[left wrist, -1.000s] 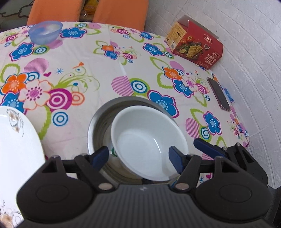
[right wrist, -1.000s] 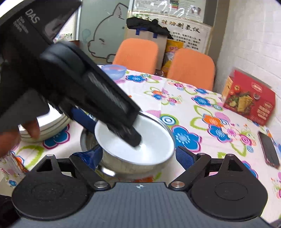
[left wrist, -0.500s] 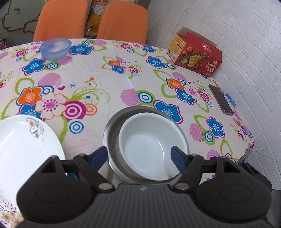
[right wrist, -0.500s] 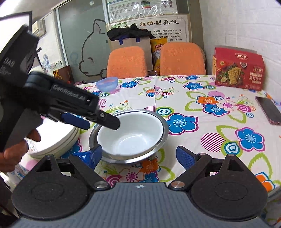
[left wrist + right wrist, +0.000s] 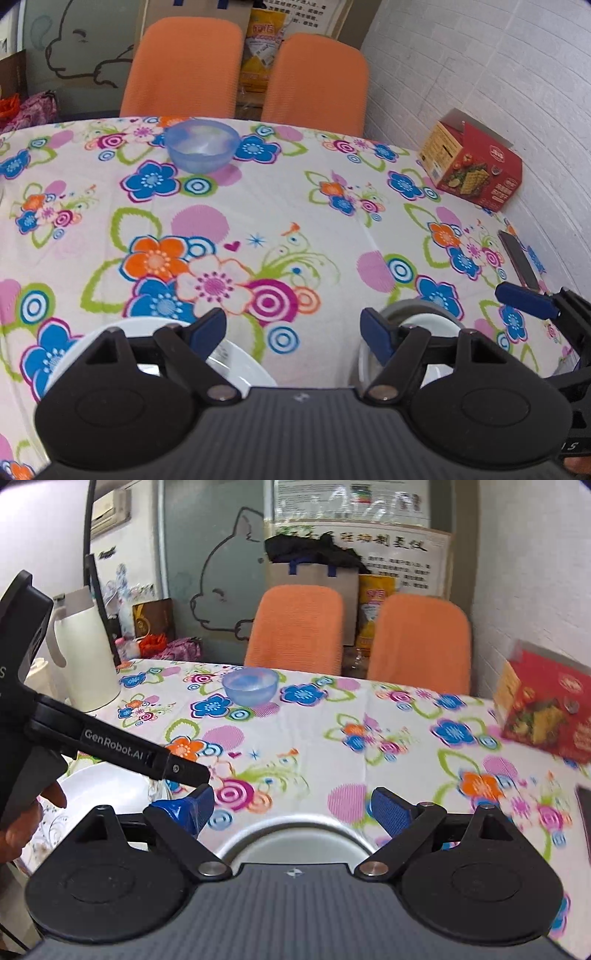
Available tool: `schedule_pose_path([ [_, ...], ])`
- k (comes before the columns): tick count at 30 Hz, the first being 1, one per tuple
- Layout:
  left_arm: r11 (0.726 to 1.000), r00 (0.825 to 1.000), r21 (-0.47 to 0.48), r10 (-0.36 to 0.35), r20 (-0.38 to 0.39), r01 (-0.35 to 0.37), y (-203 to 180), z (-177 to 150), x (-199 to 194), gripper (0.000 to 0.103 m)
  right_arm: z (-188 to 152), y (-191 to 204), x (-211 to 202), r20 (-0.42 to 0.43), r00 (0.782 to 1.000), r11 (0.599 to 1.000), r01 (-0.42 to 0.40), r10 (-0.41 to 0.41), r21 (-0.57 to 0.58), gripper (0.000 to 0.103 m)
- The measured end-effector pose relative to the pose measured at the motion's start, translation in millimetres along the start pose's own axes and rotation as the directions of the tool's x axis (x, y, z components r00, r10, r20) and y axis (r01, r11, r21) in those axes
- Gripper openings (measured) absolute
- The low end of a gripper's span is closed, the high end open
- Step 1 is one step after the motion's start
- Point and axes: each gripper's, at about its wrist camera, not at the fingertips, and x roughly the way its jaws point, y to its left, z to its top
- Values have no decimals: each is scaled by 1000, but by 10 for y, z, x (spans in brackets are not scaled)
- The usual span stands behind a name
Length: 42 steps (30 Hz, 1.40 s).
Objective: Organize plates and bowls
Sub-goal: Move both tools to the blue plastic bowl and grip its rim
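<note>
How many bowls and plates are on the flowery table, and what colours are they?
Blue bowl: 1
White bowl: 1, sitting in the metal bowl
Metal bowl: 1
White plates: at least 1; a stack cannot be told
Total: 4 at least

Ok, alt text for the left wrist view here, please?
The open left gripper hovers over a floral tablecloth, holding nothing, with white plates below its left side and a white bowl nested in a metal bowl below its right. Farther off sit a blue bowl, a red box and two orange chairs.
</note>
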Motion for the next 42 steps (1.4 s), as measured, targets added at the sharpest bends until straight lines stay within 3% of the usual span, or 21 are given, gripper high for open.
schedule_pose_path([
  [11,987,993,-108,119,-21,-121,961,564,322,74,779,195,1284,-78,992,990,-103,96,-93,79],
  [17,975,993,-186,119,-7,-118,1307,1132,641,74,941,244,2066,-189,978,988,-112,91,-104,79],
  [21,969,997,-232,81,-12,-81,1381,1434,973,76,968,174,2419,-223,972,992,-92,70,-89,79],
  [24,968,998,-244,55,-14,-57,1364,1603,1246,76,998,154,2564,-210,976,993,-83,63,-84,80],
  [31,968,997,-240,71,-43,-79,1340,1721,1698,77,978,174,2805,-211,975,994,-81,64,-71,80],
  [42,976,993,-184,112,-38,-117,1355,1721,1780,77,895,238,2795,-170,982,994,-96,85,-56,83],
])
